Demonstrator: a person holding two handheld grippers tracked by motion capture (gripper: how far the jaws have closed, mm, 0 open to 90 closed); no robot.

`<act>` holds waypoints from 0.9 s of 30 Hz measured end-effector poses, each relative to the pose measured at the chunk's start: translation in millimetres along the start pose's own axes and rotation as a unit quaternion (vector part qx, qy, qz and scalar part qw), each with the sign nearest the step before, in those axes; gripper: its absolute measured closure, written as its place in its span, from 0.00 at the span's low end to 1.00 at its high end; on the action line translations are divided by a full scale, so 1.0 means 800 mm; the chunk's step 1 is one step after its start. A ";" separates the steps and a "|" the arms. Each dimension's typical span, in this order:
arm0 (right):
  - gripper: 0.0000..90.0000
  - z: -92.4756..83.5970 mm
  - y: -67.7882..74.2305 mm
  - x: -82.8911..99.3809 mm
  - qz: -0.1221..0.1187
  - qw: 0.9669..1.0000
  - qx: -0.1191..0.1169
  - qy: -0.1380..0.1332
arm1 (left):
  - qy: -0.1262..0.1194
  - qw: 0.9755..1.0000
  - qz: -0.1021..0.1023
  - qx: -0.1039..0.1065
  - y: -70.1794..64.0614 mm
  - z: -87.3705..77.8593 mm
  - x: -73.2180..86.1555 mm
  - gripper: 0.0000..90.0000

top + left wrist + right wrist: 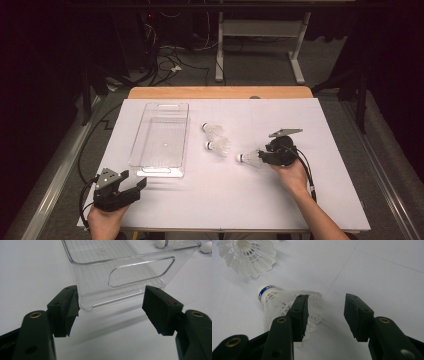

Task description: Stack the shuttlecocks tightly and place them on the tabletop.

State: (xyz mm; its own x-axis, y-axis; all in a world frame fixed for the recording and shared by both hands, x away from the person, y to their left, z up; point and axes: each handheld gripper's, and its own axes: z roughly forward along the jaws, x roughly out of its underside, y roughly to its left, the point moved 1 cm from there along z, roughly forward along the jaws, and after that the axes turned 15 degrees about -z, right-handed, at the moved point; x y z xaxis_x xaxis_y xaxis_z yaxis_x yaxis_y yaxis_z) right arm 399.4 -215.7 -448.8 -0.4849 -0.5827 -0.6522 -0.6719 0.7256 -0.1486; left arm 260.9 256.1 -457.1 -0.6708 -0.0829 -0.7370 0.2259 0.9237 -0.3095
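Three white shuttlecocks lie on the white table sheet [220,205]. Two sit mid-table [214,131] [220,146]. The third shuttlecock [251,159] [273,302], with a blue band at its cork, lies on its side just left of my right gripper [265,157] [325,315]. That gripper is open; the skirt lies outside its left jaw and nothing is between the pads. A clear plastic tray [159,172] [140,272] stands empty left of centre. My left gripper [134,184] [111,311] is open near the front left corner, facing the tray's near handle end.
Another shuttlecock [249,255] lies farther off in the right gripper view. Two white corks [162,243] [206,247] peek past the tray. A wooden table edge [220,92] runs along the back, with cables and desk legs on the floor beyond.
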 end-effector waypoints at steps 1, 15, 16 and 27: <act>0.61 0.000 -0.001 0.001 0.003 1.000 0.000 -0.001 | 0.000 1.000 0.000 0.001 0.000 0.000 0.000 0.34; 0.60 -0.013 -0.001 0.008 0.006 1.000 0.005 -0.001 | 0.001 1.000 0.001 0.007 -0.001 0.000 0.001 0.34; 0.60 -0.015 -0.001 0.009 0.008 1.000 0.005 -0.005 | 0.001 1.000 0.001 0.008 0.000 0.000 0.001 0.34; 0.61 -0.031 0.004 0.023 0.038 0.999 0.002 -0.034 | 0.000 1.000 -0.010 0.006 0.002 0.000 0.001 0.34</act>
State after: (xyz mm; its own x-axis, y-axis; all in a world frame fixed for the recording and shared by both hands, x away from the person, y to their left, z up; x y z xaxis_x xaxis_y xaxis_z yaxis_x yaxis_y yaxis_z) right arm 374.5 -233.6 -442.7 -0.4953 -0.4987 -0.7113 -0.6316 0.7689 -0.0993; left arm 260.7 257.4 -457.7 -0.6748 -0.1017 -0.7310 0.2212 0.9170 -0.3319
